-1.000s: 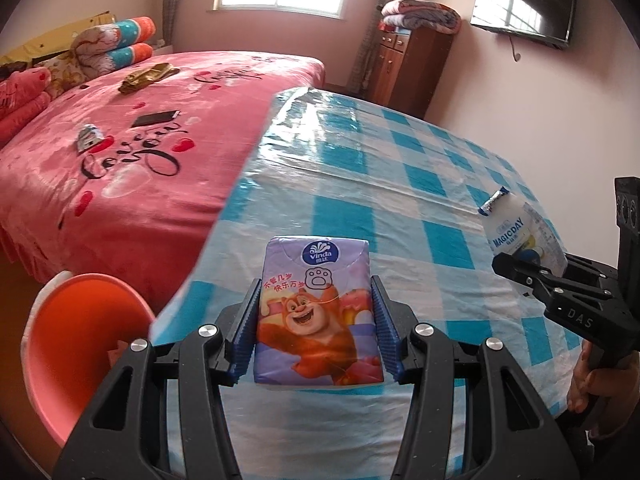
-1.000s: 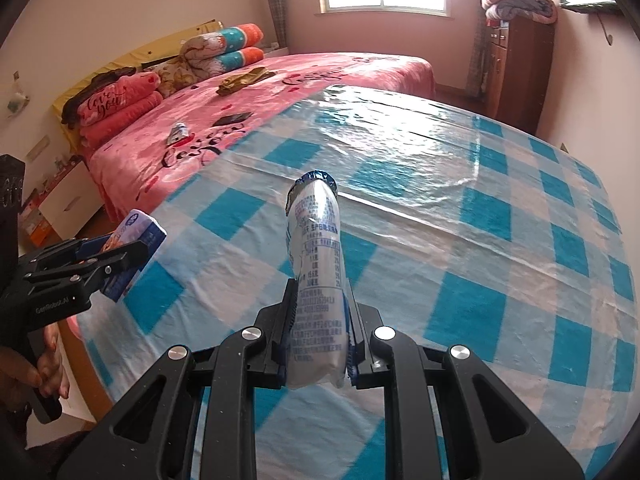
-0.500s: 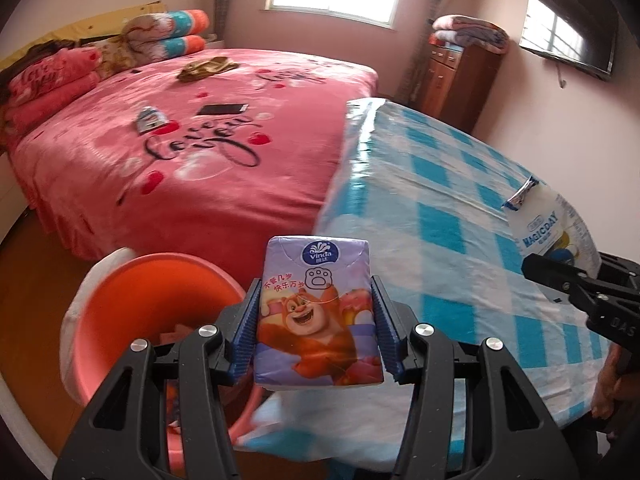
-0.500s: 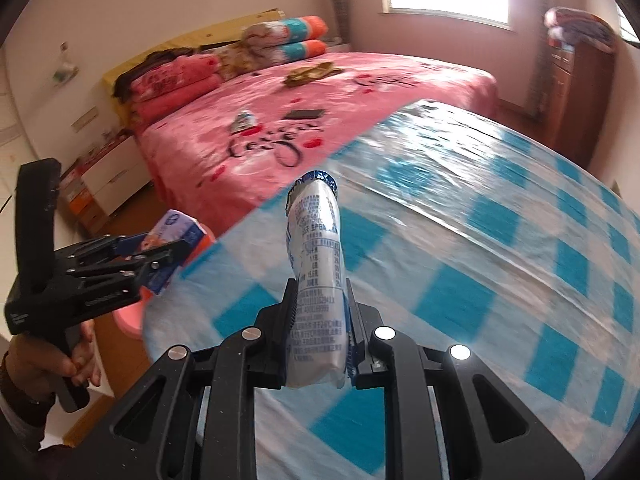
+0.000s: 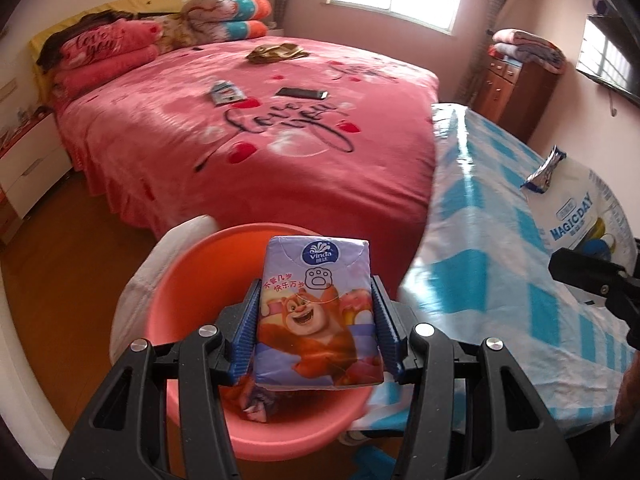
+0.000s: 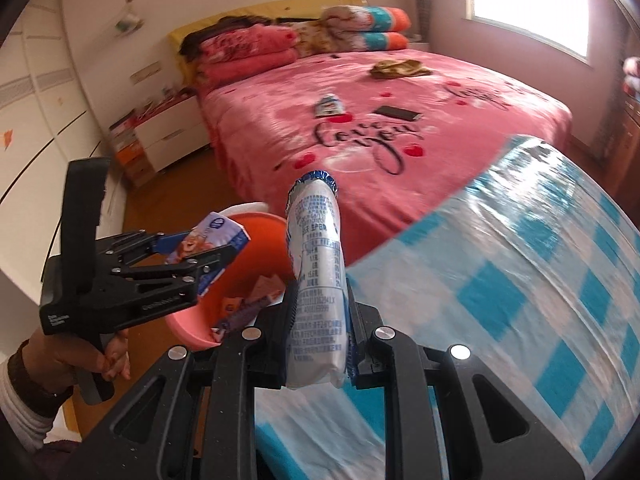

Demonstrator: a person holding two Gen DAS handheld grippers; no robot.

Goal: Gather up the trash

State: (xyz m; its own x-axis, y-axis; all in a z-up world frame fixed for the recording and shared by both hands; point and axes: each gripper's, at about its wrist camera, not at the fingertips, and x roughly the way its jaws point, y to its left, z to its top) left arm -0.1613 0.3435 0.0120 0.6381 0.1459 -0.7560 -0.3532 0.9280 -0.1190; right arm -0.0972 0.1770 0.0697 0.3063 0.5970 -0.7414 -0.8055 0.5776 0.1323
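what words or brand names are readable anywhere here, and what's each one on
"vinda": tissue pack held in the left claw
Chinese characters below that logo: present, too small to read reliably
"MAGICDAY": white pouch held in the right claw
Fine print on the pouch's back, right wrist view: too small to read
"Love you": bedspread
"Love you": folded pink blanket
Small packet on the bed: blurred, unreadable
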